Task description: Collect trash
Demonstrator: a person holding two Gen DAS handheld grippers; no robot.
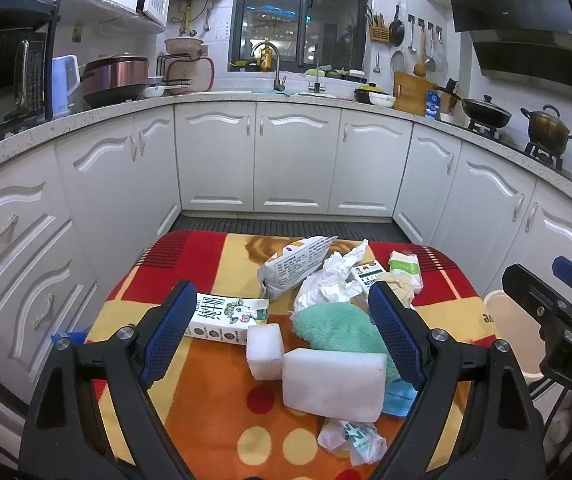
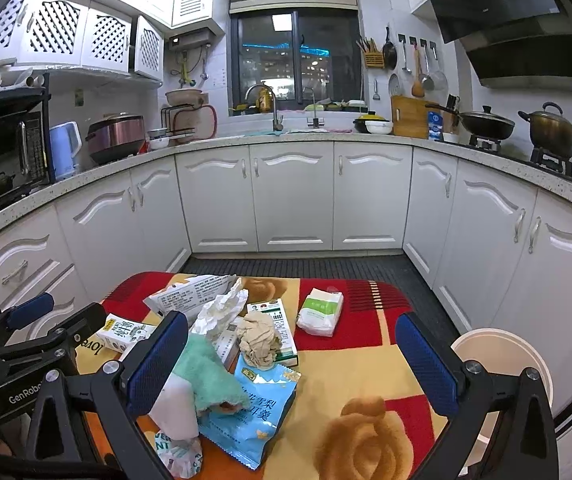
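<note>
Both the left hand-held gripper (image 1: 282,328) and the right hand-held gripper (image 2: 291,360) hover wide open, empty, just above the trash pile (image 2: 238,344) on the table (image 2: 345,364); the bin (image 2: 501,364) stands right of them.

White cabinets (image 2: 291,196) are wrapping around a dark ribbed floor (image 2: 297,266), while a night-dark window (image 2: 295,60) is sitting above the speckled countertop (image 1: 214,98).

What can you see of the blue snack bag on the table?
The blue snack bag is a glossy flat plastic packet, light blue with white print and a jagged top edge. It lies on the patterned tablecloth, partly under the green cloth and beside the white foam block. Neither gripper touches it.
</note>
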